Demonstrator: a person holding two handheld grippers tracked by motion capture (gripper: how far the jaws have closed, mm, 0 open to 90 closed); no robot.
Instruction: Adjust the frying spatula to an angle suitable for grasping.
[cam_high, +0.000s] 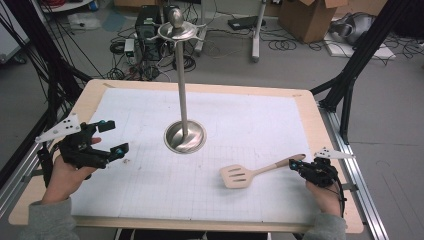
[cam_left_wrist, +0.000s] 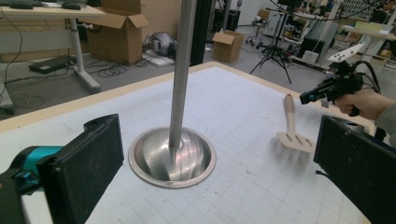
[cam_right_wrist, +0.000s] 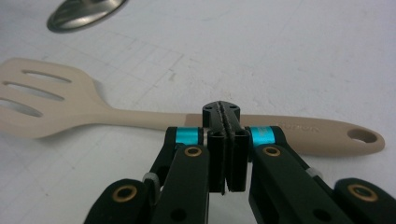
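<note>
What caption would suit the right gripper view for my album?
Closed claw poised just short of a beige slotted spatula lying flat on the gridded white mat.

Light wooden table (cam_high: 320, 131), rounded corners, covered by white gridded paper sheet (cam_high: 250, 125). On sheet: shiny steel stand with round dished base and tall upright pole (cam_high: 184, 136) near centre; beige slotted spatula (cam_high: 255, 172) flat, right of stand, well apart.

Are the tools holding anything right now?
No. The left tool is open and empty; the right tool is shut beside the spatula, not on it.
</note>
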